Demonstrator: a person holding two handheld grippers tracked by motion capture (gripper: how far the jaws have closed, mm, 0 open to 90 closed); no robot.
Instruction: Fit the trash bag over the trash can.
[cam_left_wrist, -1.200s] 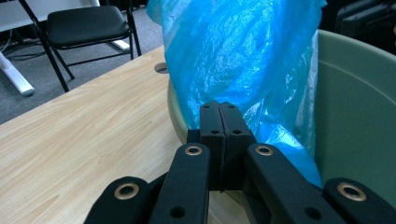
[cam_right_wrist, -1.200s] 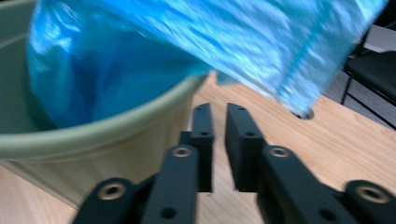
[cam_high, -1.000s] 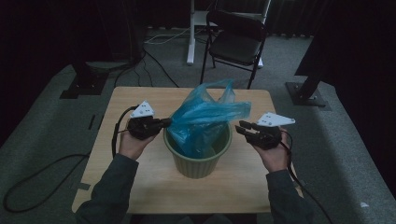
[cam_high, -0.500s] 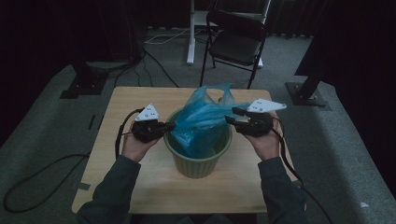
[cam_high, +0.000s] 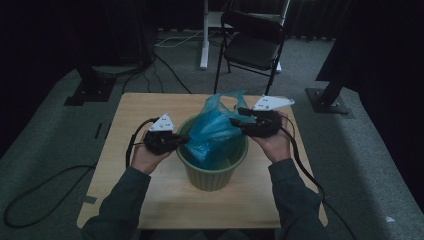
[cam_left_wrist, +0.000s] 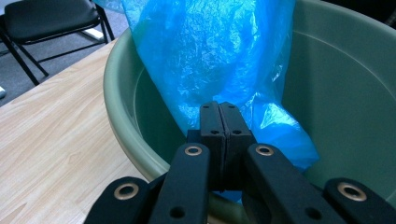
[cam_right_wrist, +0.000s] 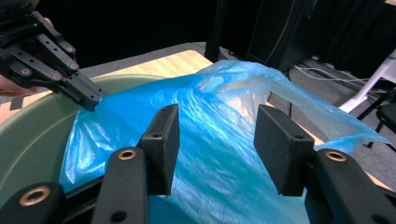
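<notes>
A green bucket (cam_high: 212, 175) stands in the middle of the wooden table (cam_high: 145, 107). A crumpled blue plastic bag (cam_high: 212, 131) sits in it and sticks up above the rim. My left gripper (cam_high: 185, 140) is at the bucket's left rim, shut on the bag's edge. In the left gripper view its jaws (cam_left_wrist: 219, 122) meet over the bag (cam_left_wrist: 210, 51), inside the bucket (cam_left_wrist: 116, 93). My right gripper (cam_high: 236, 118) is open at the bag's upper right. Its jaws (cam_right_wrist: 215, 144) straddle the bag (cam_right_wrist: 224, 88) without pinching it; the left gripper (cam_right_wrist: 91, 100) shows beyond.
A black folding chair (cam_high: 252, 45) and a white post (cam_high: 204, 35) stand behind the table. Dark stand bases lie on the floor at left (cam_high: 95, 85) and right (cam_high: 327, 100). Cables run across the carpet at the lower left (cam_high: 45, 190).
My right gripper has moved left from beside the bucket to the top of the bag, still open. The left gripper has stayed at the rim, holding the bag.
</notes>
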